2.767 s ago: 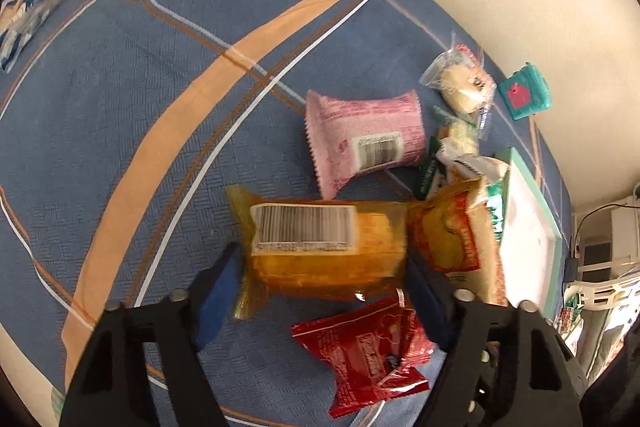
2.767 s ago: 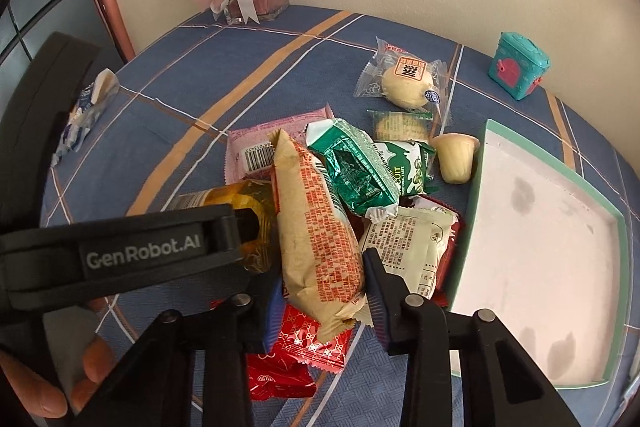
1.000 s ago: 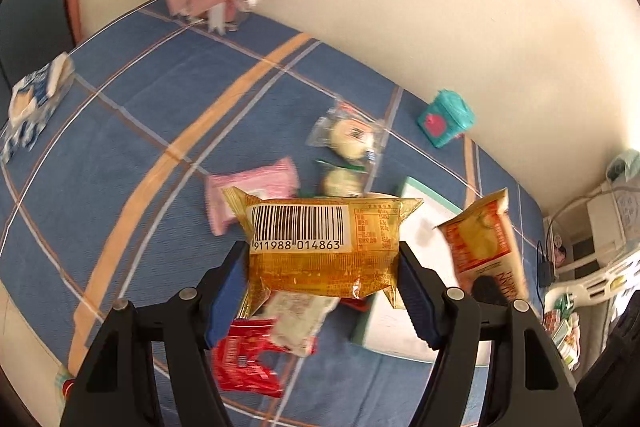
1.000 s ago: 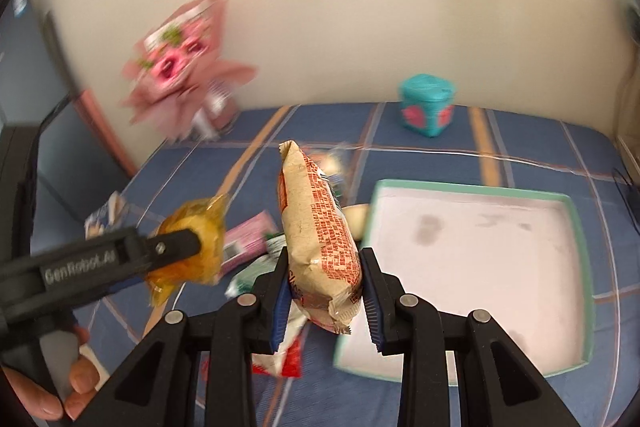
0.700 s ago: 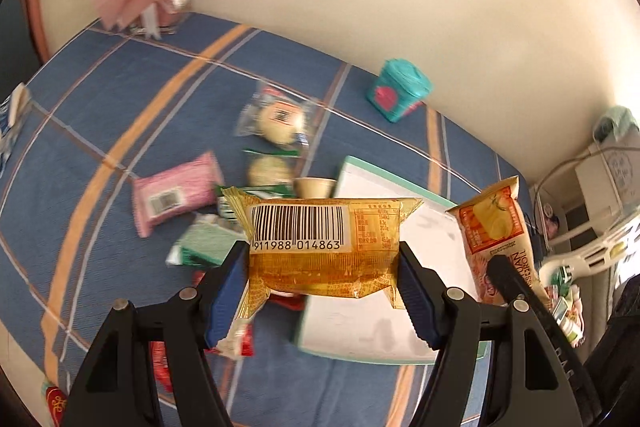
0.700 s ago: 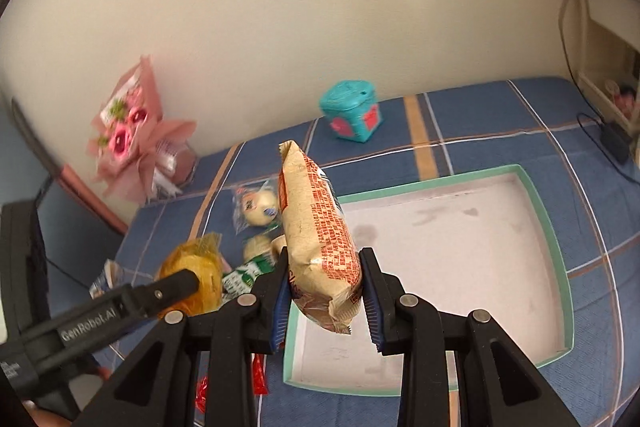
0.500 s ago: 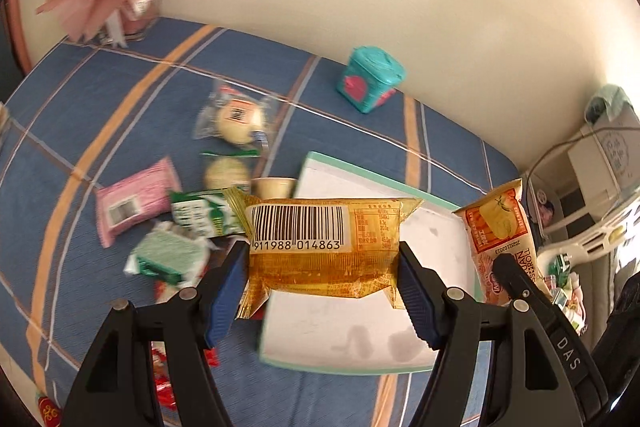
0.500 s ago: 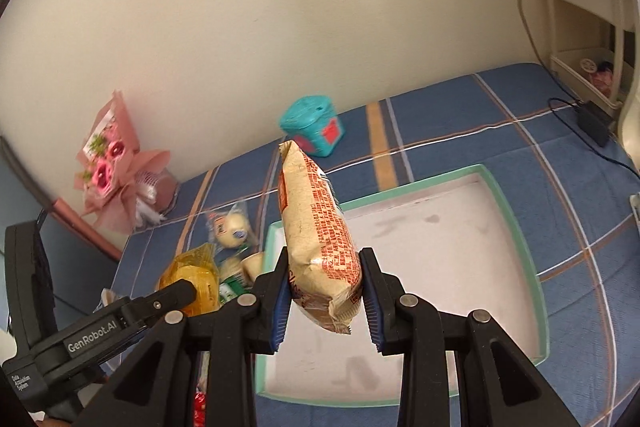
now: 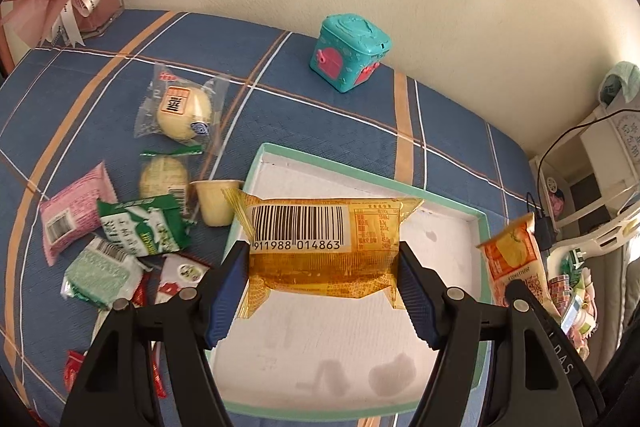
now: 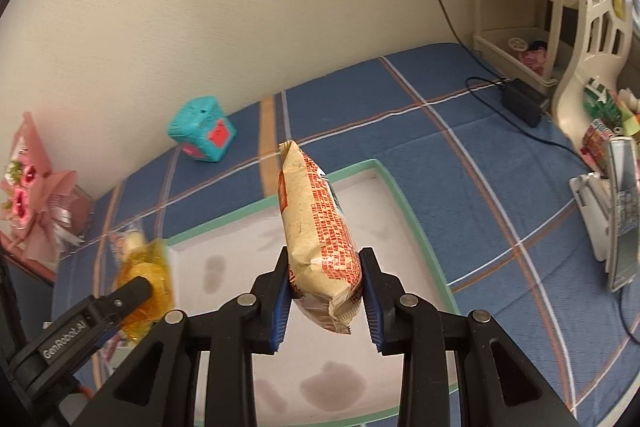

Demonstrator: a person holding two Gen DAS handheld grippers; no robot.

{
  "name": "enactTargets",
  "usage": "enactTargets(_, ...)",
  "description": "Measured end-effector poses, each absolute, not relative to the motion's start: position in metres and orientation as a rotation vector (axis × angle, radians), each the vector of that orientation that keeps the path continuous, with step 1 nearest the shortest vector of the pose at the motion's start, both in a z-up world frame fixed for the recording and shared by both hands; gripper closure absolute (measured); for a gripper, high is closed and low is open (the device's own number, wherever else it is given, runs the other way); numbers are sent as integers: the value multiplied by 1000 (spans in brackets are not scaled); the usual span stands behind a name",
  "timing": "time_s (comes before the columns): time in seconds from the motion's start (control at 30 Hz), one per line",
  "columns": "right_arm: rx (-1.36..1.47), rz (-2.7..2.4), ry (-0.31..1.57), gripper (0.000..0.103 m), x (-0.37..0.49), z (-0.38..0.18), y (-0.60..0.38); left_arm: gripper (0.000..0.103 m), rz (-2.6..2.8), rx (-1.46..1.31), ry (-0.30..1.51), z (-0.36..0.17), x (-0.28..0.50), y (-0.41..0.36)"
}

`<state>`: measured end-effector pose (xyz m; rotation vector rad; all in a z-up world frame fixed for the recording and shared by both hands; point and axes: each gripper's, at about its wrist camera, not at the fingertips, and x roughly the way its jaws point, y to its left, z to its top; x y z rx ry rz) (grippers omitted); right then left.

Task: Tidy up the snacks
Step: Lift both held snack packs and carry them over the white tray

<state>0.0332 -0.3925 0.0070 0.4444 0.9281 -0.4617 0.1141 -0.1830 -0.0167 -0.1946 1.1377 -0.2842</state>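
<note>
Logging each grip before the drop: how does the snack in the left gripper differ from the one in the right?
The yellow packet is glossy, see-through, held flat and crosswise; the beige packet is opaque with red print, gripped at its lower end, standing up. Both hang above the tray.

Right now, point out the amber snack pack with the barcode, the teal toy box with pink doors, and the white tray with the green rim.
amber barcode snack pack (image 9: 324, 259), left wrist view, wrapper middle
teal toy box (image 9: 350, 51), left wrist view, front corner
green-rimmed white tray (image 9: 362, 175), left wrist view, far rim
</note>
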Motion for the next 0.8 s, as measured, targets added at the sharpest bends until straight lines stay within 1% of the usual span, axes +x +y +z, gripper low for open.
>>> enactTargets(0.33,384,-550,1012,69,49,-11,-407,30,-290,-130,1158,-39,130,-210)
enactTargets(0.8,354,-595,1081,69,60,-30,-415,30,-266,-105,1181,-60,145,-218)
